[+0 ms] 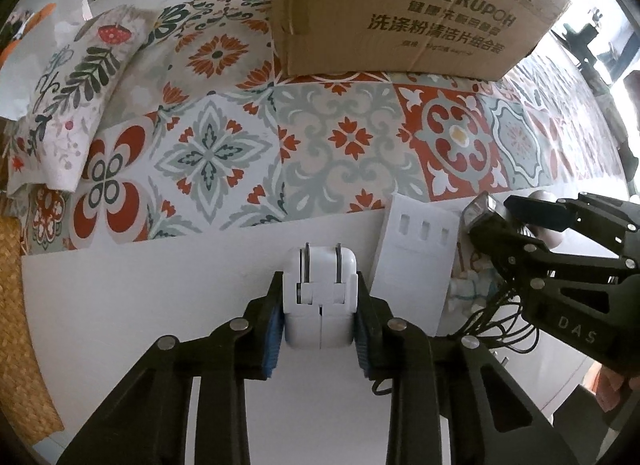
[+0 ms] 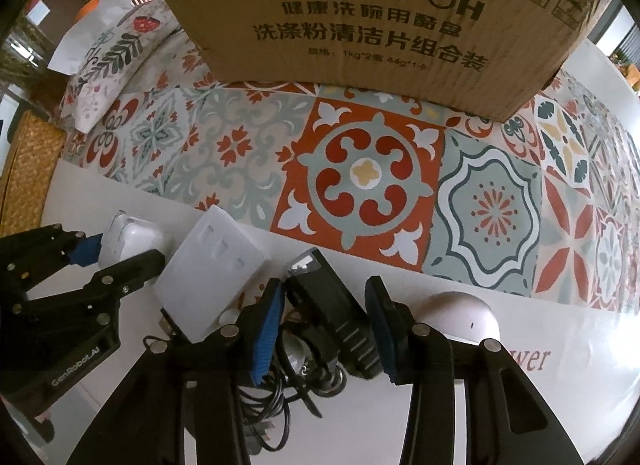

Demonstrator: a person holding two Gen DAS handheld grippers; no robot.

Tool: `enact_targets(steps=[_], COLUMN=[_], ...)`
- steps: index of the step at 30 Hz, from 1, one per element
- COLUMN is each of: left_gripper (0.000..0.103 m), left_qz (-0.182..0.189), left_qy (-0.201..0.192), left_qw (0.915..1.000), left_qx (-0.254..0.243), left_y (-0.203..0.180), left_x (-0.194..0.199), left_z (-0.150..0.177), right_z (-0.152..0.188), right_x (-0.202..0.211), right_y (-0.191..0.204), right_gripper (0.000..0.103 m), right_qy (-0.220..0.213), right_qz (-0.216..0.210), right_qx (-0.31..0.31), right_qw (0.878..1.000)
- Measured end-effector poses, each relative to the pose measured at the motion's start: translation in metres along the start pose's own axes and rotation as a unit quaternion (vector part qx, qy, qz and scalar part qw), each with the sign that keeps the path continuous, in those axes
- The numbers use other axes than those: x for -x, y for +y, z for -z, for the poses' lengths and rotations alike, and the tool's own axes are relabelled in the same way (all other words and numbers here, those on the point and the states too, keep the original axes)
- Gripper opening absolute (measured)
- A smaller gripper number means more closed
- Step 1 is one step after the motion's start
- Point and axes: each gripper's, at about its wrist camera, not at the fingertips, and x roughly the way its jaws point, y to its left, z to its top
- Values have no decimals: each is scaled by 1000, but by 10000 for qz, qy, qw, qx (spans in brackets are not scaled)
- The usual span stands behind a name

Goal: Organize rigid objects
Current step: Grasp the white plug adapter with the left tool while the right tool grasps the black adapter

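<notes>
Left wrist view: left gripper (image 1: 319, 311) pinching a white plug adapter (image 1: 319, 297) between blue pads (image 1: 276, 335), prongs pointing forward, held just above the white tabletop (image 1: 140, 305). Just right of it, a flat white power strip (image 1: 416, 261) lying on the table; beyond, a patterned cloth (image 1: 340, 137) and the cardboard box (image 1: 400, 5) (open top not visible from here). Right wrist view: right gripper (image 2: 326, 325) spread around a black rectangular device (image 2: 332, 305), left pad (image 2: 266, 335) touching or nearly so, right pad apart; not yet closed on it. Beneath, tangled black cables (image 2: 272, 397); to the right, a white dome-shaped object (image 2: 464, 319). Probable step: adapter already picked, black device about to be grasped. Next: close squarely, lift clear of cables, carry toward the box.
</notes>
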Motion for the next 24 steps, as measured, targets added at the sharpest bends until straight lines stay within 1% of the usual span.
enact_targets(steps=[4, 10, 17, 20, 22, 24], left_gripper=[30, 29, 29, 29, 29, 29], left_qz=[-23, -101, -295, -335, -332, -309], left_qy=[-31, -121, -457, -589, -679, -737], left_qw=[10000, 9999, 9985, 9976, 9970, 9966], left_qx=[2, 41, -99, -158, -182, -194], left_y=[0, -1, -8, -11, -15, -15], left_x=[-2, -2, 19, 27, 34, 40], left_z=[0, 3, 11, 13, 12, 11], right_z=[1, 8, 16, 16, 16, 18], right_x=[-1, 3, 20, 28, 33, 39], right_y=[4, 4, 5, 5, 5, 4], right_gripper=[40, 36, 32, 31, 28, 27], right_qy=[-77, -220, -484, -558, -607, -676], right_qz=[53, 16, 153, 147, 106, 63], right_qx=[76, 15, 111, 131, 119, 81], right_qw=[9999, 9998, 9986, 9982, 9980, 9977])
